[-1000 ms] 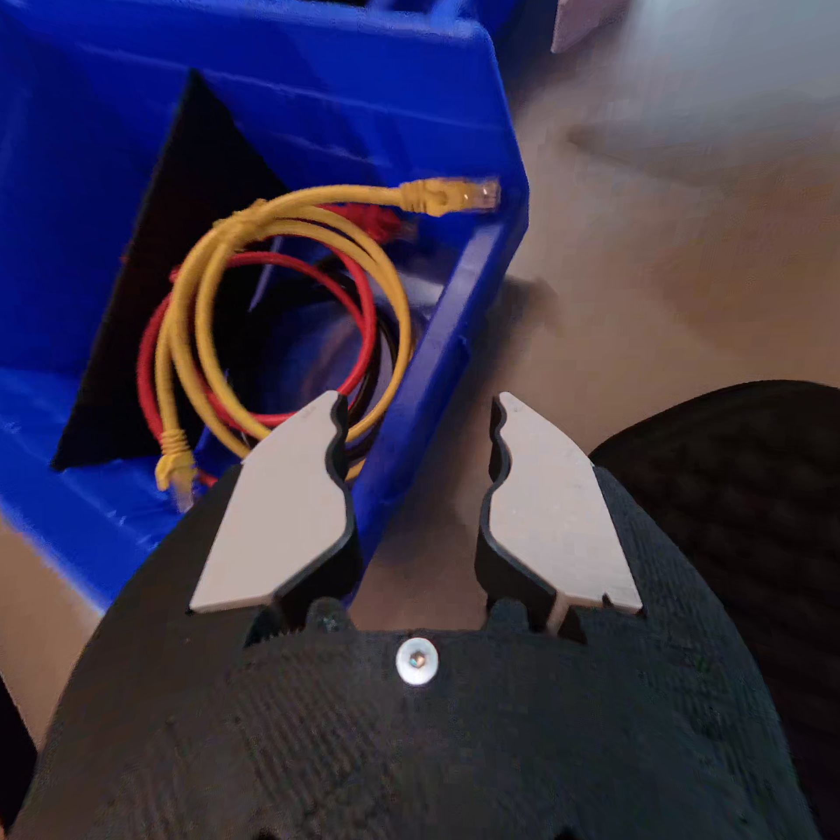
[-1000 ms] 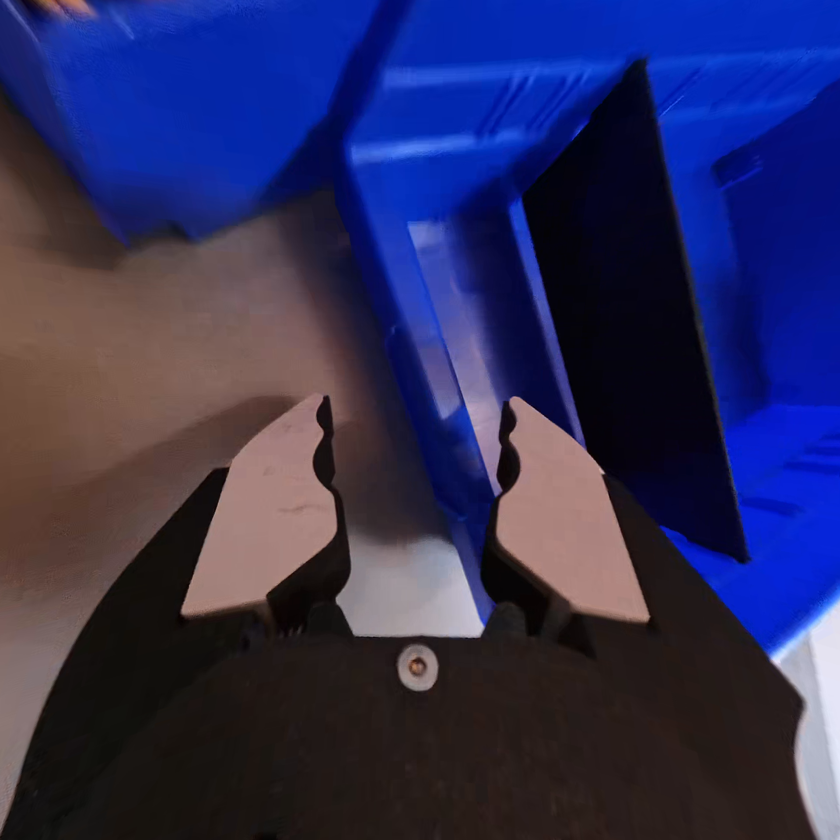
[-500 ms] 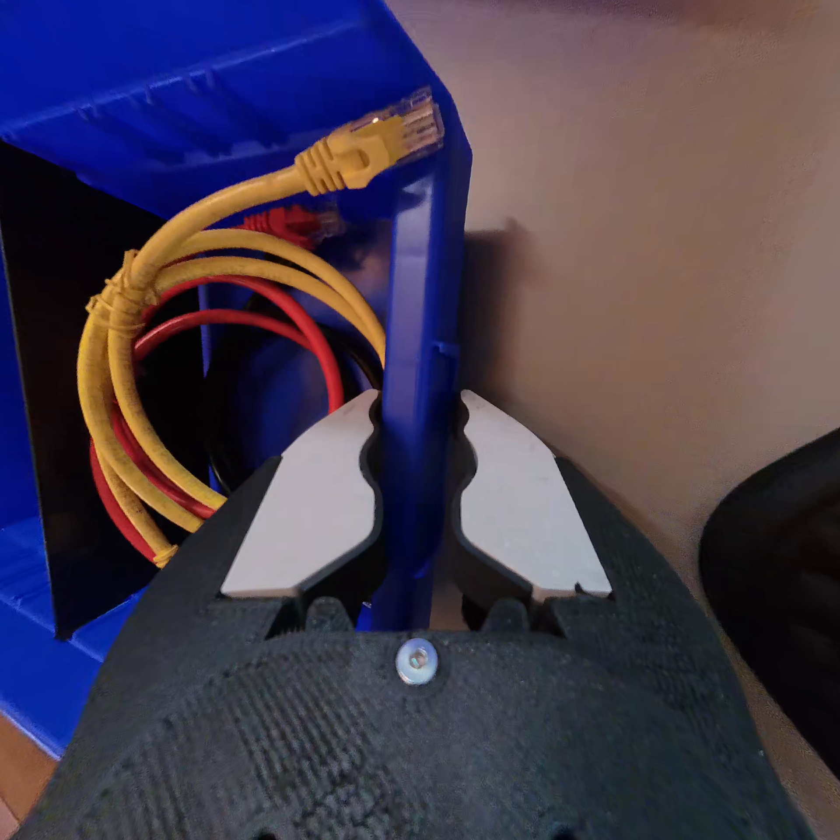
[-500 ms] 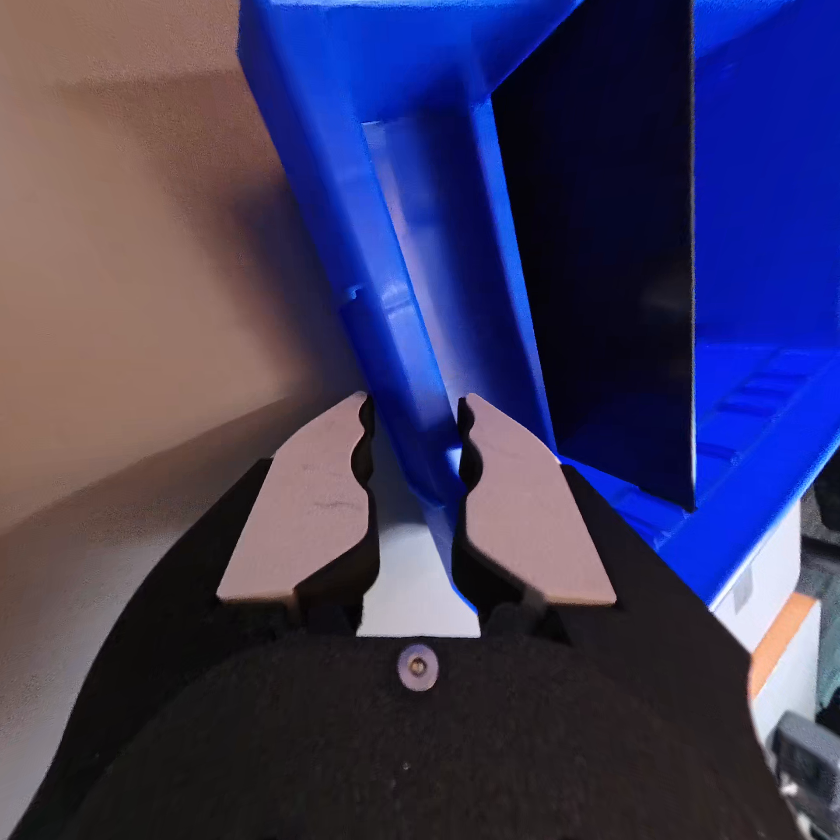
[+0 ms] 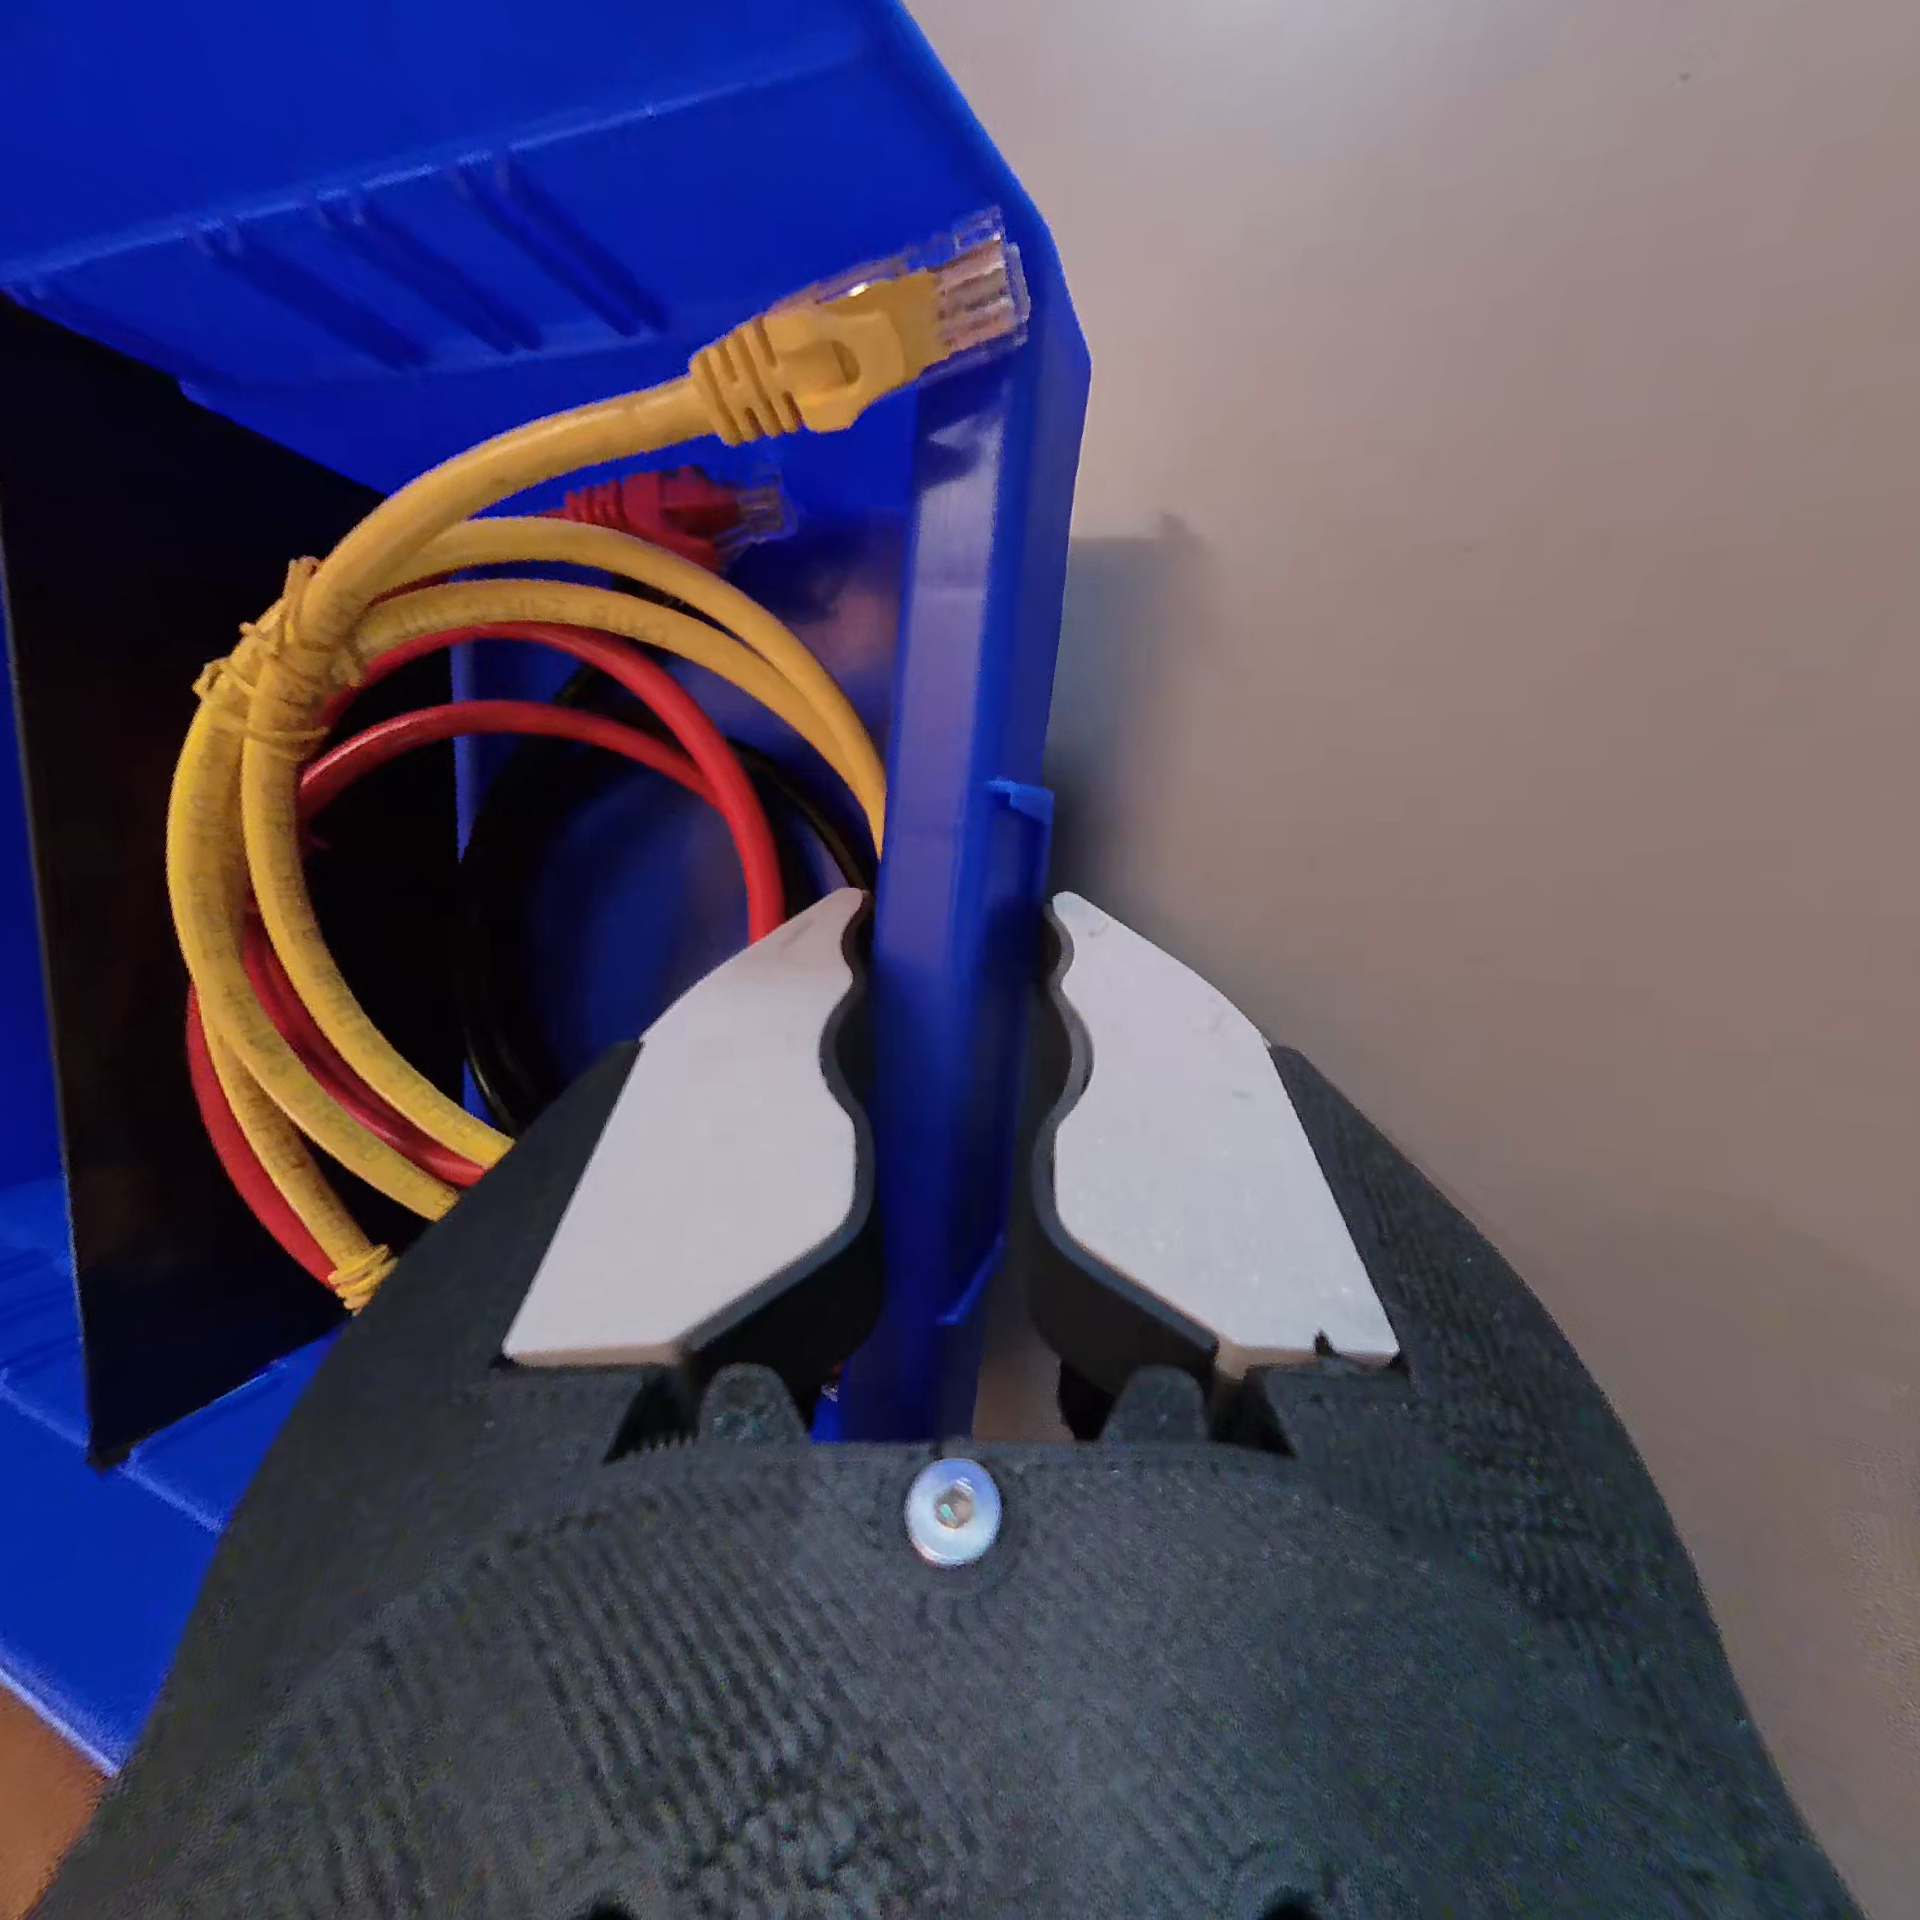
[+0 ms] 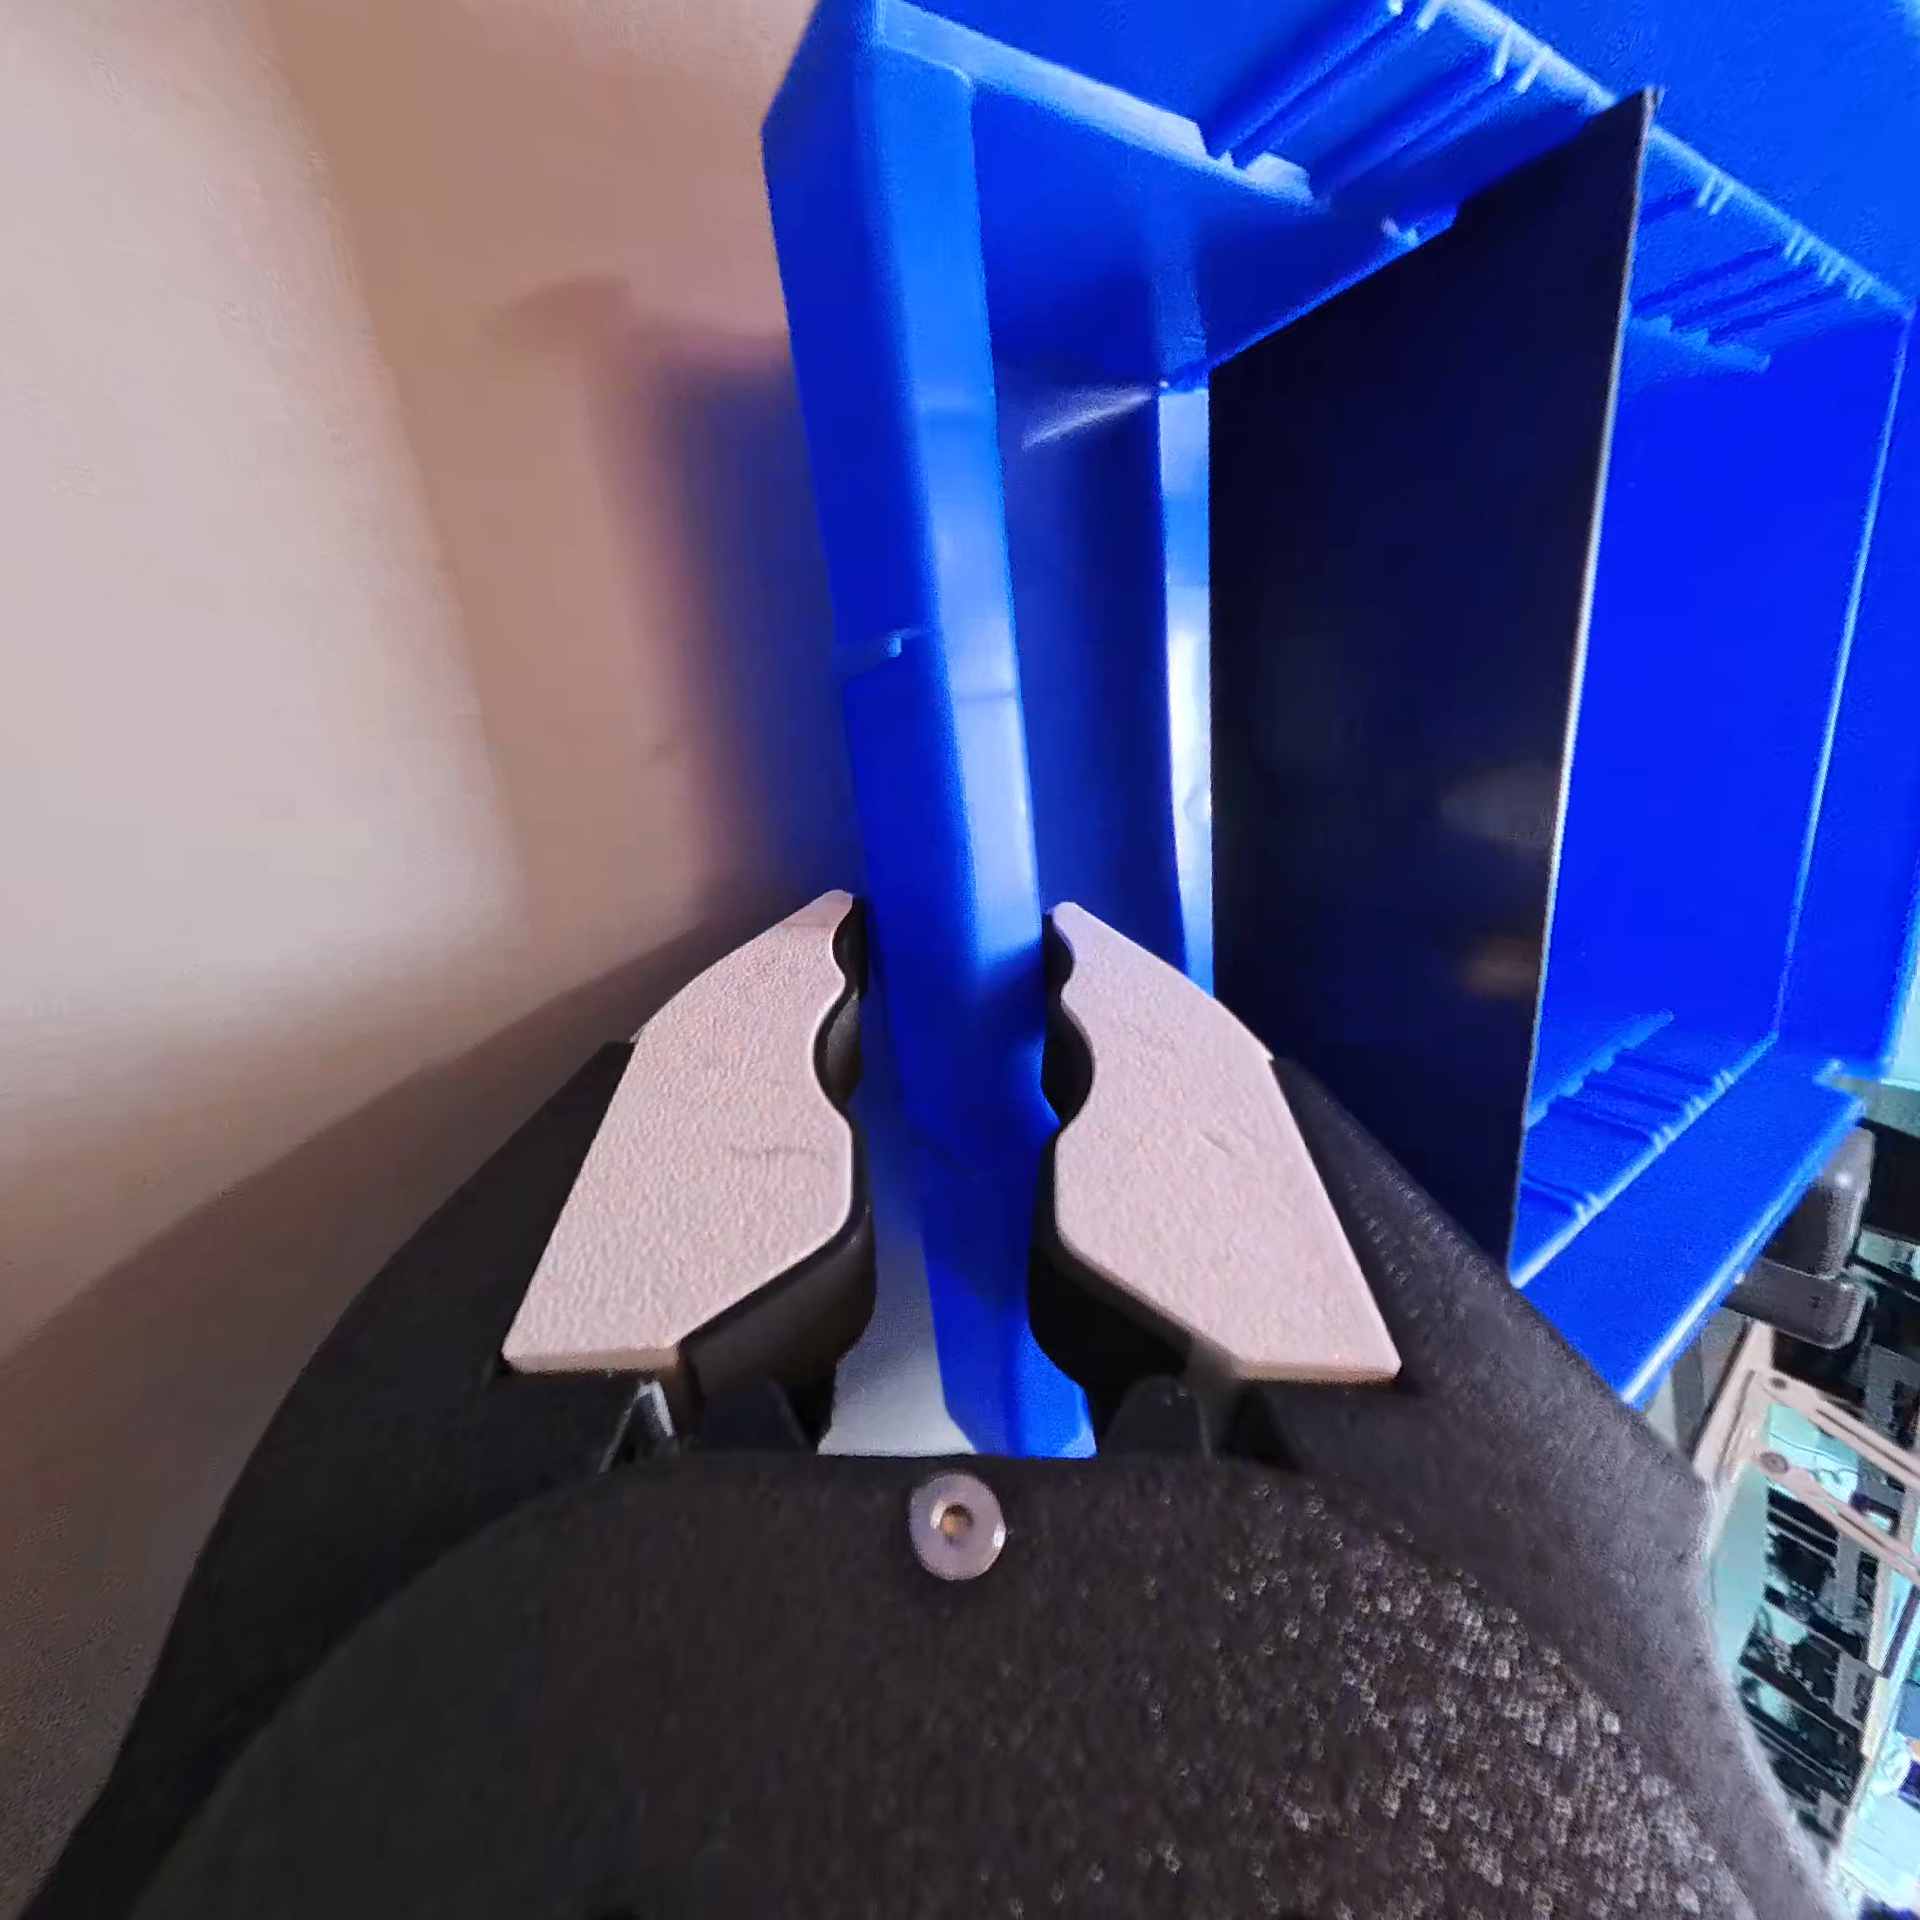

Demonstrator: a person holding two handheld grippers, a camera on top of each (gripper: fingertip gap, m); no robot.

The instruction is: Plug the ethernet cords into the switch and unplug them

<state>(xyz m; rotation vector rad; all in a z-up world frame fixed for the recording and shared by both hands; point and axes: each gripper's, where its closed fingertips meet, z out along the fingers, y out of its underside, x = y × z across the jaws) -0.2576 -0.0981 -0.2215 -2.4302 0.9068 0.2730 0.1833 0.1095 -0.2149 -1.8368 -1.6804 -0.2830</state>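
Note:
A blue plastic bin [image 5: 977, 582] holds a coiled yellow ethernet cord [image 5: 312, 831], a coiled red cord [image 5: 717, 769] and a black cord [image 5: 488, 1060]. The yellow plug [image 5: 883, 332] rests on the bin's rim. My left gripper [image 5: 956, 914] is shut on the bin's right side wall. My right gripper [image 6: 951, 920] is shut on the bin's left side wall [image 6: 925, 520]. A black divider panel [image 6: 1403, 675] stands inside the bin and also shows in the left wrist view [image 5: 104, 831]. No switch is in view.
A beige surface [image 5: 1507, 623] lies right of the bin in the left wrist view and left of the bin [image 6: 312, 520] in the right wrist view. Cluttered equipment [image 6: 1829, 1455] shows at the lower right of the right wrist view.
Both grippers moved onto the bin's side walls and closed on them. The bin now appears tilted up, with both views looking along its walls.

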